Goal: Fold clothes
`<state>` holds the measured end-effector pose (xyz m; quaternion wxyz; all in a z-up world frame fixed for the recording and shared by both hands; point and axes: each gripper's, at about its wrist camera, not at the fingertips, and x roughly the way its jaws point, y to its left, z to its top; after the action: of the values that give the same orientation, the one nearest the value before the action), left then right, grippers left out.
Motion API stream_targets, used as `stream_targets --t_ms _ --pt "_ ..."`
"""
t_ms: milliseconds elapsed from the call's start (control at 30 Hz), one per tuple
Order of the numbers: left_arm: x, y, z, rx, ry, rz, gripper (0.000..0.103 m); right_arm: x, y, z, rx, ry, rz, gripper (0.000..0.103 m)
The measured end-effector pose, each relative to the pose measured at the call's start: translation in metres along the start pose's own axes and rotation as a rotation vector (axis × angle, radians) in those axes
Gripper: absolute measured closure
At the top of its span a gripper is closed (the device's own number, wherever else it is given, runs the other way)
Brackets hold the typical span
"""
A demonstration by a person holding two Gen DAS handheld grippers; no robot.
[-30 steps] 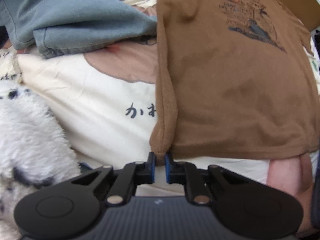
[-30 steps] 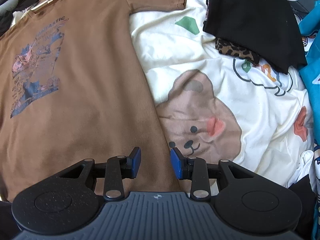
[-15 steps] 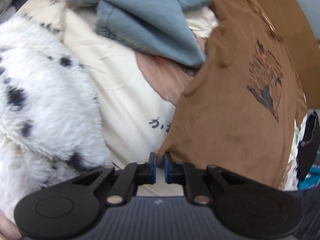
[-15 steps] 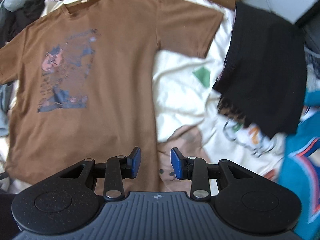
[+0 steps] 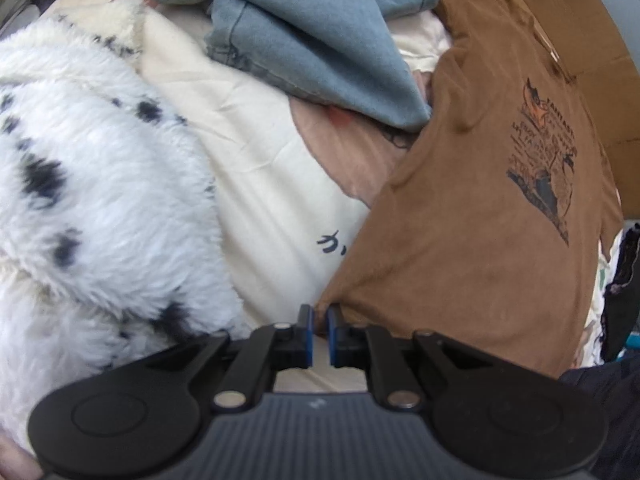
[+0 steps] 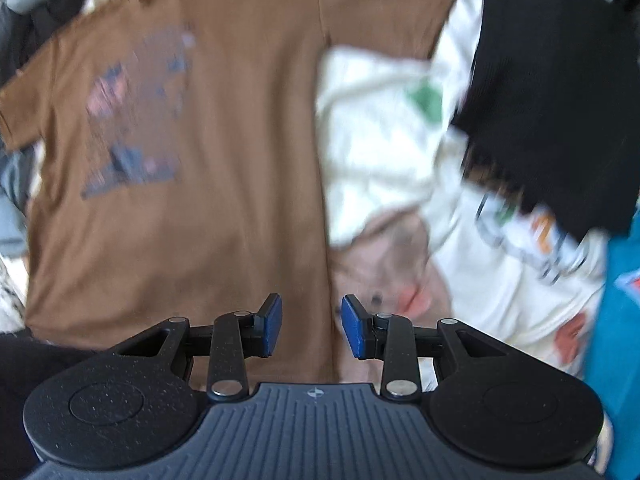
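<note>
The left gripper (image 5: 319,316) is pinching the near left hem corner of the brown T-shirt (image 5: 472,216) lying on the bed; the right gripper (image 6: 311,326), jaws spread, should be catching the opposite corner evenly.

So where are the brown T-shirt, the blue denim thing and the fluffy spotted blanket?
brown T-shirt (image 5: 472,216): left wrist view, plain chest fabric beside the print.
blue denim garment (image 5: 320,40): left wrist view, middle of its folds.
fluffy spotted blanket (image 5: 100,200): left wrist view, white pile.

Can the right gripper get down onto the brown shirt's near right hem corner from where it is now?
Probably yes: the right gripper hangs open over the brown shirt edge, nothing lying on that corner. The black garment sits well aside.
</note>
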<state>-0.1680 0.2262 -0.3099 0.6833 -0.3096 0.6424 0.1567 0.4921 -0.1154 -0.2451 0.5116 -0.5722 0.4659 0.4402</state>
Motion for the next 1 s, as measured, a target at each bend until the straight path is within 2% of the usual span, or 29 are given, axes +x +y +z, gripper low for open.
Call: stream_targets --t_ms 200,333,433,533,633,700,767,867,1000 --pt "0.004 -0.009 0.001 0.027 0.016 0.047 0.095 0.07 -0.005 -0.041 0.058 0.094 -0.029 0.066" --pt "0.004 -0.013 0.002 0.047 0.02 0.068 0.095 0.099 -0.005 -0.062 0.063 0.133 -0.048 0.069" --pt "0.005 -0.013 0.002 0.043 0.018 0.073 0.095 0.106 -0.009 -0.067 0.085 0.131 -0.058 0.069" --pt "0.006 -0.014 0.001 0.046 0.01 0.079 0.095 0.109 -0.011 -0.07 0.13 0.12 -0.027 0.069" --pt "0.007 -0.015 0.0 0.047 0.014 0.088 0.095 0.115 -0.005 -0.073 0.111 0.121 -0.041 0.07" --pt "0.008 -0.015 0.001 0.045 0.017 0.093 0.095 0.119 -0.001 -0.076 0.114 0.122 -0.03 0.076" --pt "0.009 -0.016 0.001 0.044 0.018 0.098 0.095 0.124 0.002 -0.079 0.11 0.124 -0.017 0.078" --pt "0.011 -0.019 0.001 0.058 0.027 0.109 0.095 0.132 0.01 -0.083 0.078 0.131 -0.036 0.078" --pt "0.012 -0.022 0.002 0.061 0.034 0.125 0.095 0.139 0.009 -0.088 0.12 0.121 -0.042 0.078"
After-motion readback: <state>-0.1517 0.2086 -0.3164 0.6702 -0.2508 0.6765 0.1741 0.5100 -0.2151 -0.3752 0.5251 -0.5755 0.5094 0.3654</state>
